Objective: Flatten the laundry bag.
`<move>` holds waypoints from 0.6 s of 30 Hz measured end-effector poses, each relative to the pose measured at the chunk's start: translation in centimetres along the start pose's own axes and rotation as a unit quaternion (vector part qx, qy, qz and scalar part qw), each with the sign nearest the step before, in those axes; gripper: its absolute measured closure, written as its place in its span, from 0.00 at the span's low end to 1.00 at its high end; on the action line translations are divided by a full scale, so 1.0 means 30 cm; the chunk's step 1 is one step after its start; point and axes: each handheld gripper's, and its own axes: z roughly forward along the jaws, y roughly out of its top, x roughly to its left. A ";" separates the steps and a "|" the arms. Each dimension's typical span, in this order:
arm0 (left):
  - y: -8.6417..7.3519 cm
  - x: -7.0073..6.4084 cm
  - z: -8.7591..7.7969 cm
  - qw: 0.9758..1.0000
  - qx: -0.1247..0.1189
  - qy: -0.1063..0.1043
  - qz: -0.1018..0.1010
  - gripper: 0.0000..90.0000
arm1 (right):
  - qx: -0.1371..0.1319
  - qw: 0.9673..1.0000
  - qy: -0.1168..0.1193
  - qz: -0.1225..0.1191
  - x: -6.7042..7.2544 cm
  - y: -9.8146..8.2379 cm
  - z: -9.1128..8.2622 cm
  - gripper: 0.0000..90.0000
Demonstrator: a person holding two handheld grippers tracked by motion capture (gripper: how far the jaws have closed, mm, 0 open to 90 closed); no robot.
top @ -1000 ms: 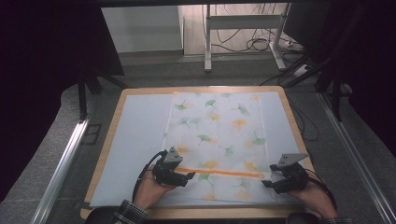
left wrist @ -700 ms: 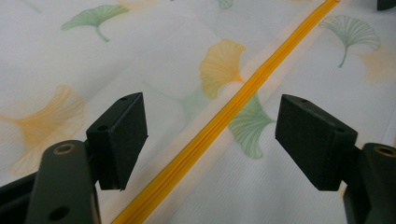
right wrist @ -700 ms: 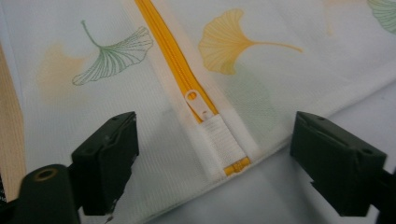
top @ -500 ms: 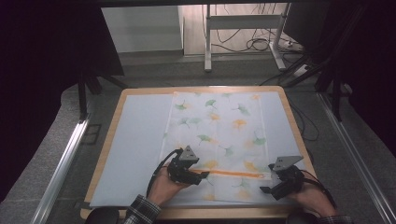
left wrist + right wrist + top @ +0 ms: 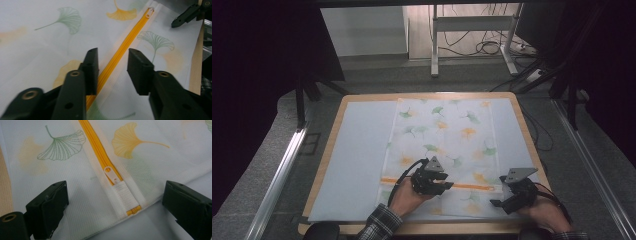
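Work item: we see a white mesh bag (image 5: 444,150) printed with ginkgo leaves, lying flat on the bench (image 5: 362,100), on top of a pale blue sheet (image 5: 357,165)
Zipper: we see an orange zipper (image 5: 472,186) that runs across the bag near the edge closest to the person; in the left gripper view it passes up between the jaws (image 5: 130,37)
Zipper pull: we find the white pull (image 5: 111,172) at the zipper's right end, just short of a white fabric tab (image 5: 125,191) at the bag's edge
Left tool (image 5: 447,186): we see it over the middle of the zipper, jaws partly apart and straddling the orange band; the jaws have just been closing, with the zipper between them, and the pads do not yet press on it
Right tool (image 5: 496,203): we see it at the bag's right near corner, jaws spread wide to either side of the zipper end (image 5: 133,211), clamping nothing
Hands: we see the left hand (image 5: 404,197) in a plaid sleeve (image 5: 379,225) and the right hand (image 5: 547,212) at the bench's near edge
Spacing: we read the two tools as well apart along the zipper
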 end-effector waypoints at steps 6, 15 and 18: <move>0.026 -0.009 0.056 1.000 -0.008 -0.019 0.010 0.76 | -0.004 1.000 -0.001 0.003 0.000 -0.003 0.000 0.08; 0.081 -0.036 0.120 0.999 -0.010 -0.026 0.028 0.77 | -0.008 1.000 -0.002 0.004 0.001 -0.006 0.000 0.08; 0.097 -0.050 0.137 0.999 -0.012 -0.029 0.030 0.75 | -0.009 1.000 -0.002 0.004 0.001 -0.007 0.000 0.08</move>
